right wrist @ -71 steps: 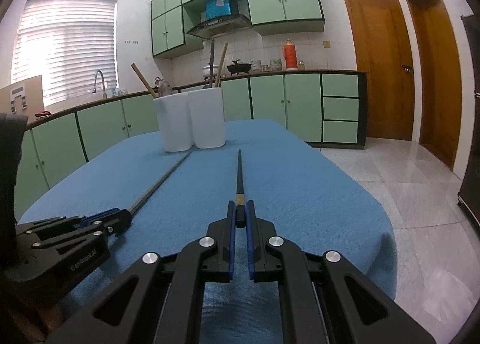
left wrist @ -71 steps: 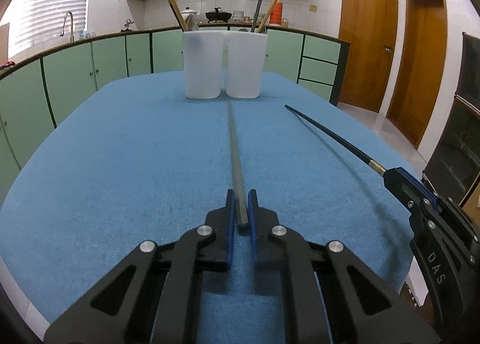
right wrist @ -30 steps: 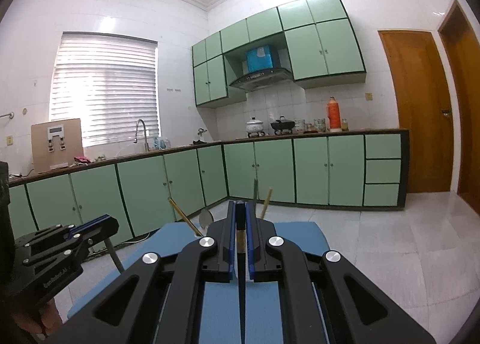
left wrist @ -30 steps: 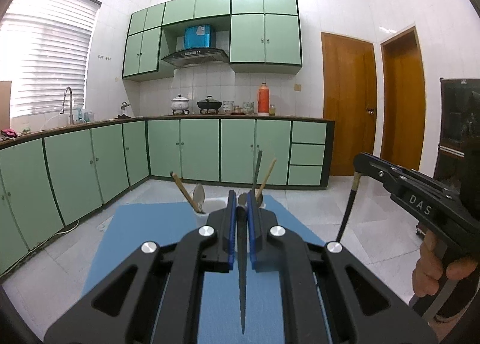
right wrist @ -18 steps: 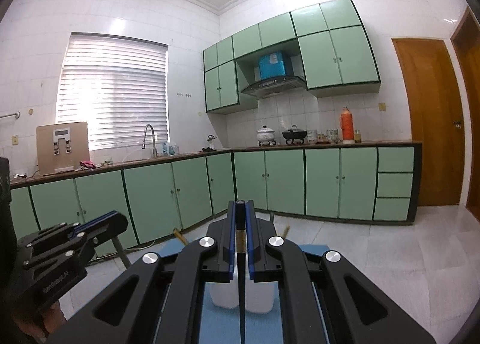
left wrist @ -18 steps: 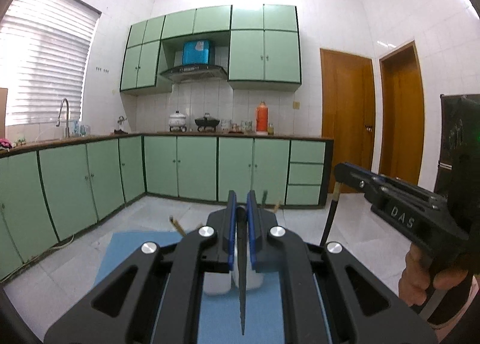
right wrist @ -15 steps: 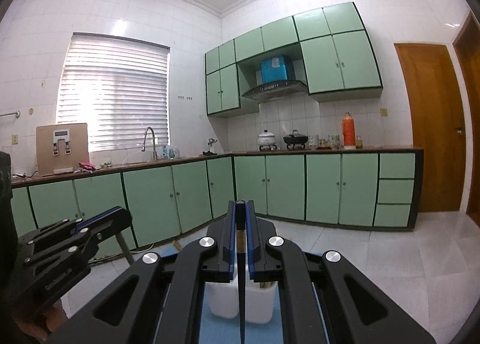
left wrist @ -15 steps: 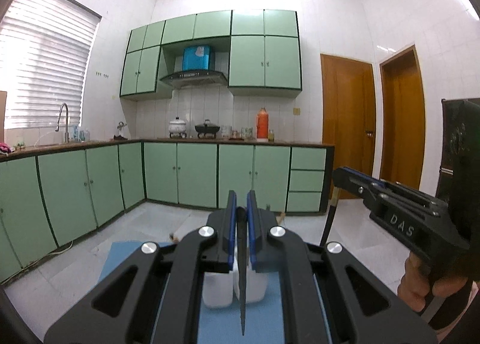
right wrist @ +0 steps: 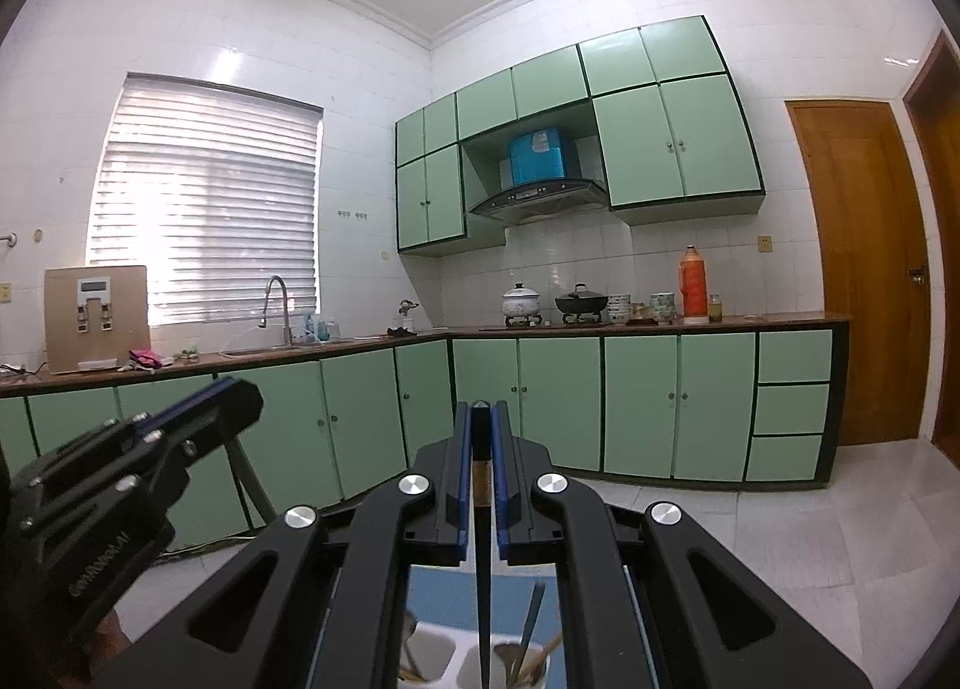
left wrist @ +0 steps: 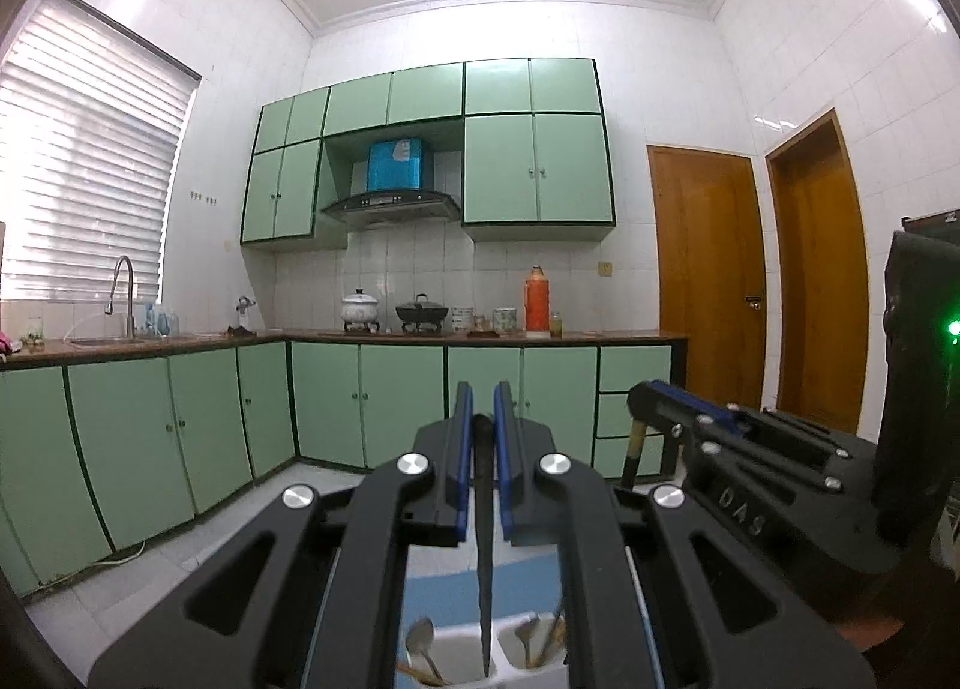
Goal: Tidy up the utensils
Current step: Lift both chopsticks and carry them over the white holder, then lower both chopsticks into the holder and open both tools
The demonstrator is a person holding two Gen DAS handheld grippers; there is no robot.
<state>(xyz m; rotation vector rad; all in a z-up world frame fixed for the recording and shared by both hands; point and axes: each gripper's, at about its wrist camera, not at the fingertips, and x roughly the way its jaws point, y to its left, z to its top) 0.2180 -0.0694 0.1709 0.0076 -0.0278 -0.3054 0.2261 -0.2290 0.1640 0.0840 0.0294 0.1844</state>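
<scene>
Left wrist view: left tool [left wrist: 478, 443] clamped on grey chopstick [left wrist: 483, 557], hanging tip-down over white holders [left wrist: 498, 659] for dropping; right tool [right wrist: 478, 437] likewise gripping black chopstick [right wrist: 482, 569].

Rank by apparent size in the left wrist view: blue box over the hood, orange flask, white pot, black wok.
1. blue box
2. orange flask
3-4. white pot and black wok: look alike, unranked.

We see glossy white wall tiles [left wrist: 798, 29], smooth green cabinet doors [left wrist: 402, 404], varnished wooden doors [left wrist: 705, 281] and matt black plastic grippers [left wrist: 478, 485].
</scene>
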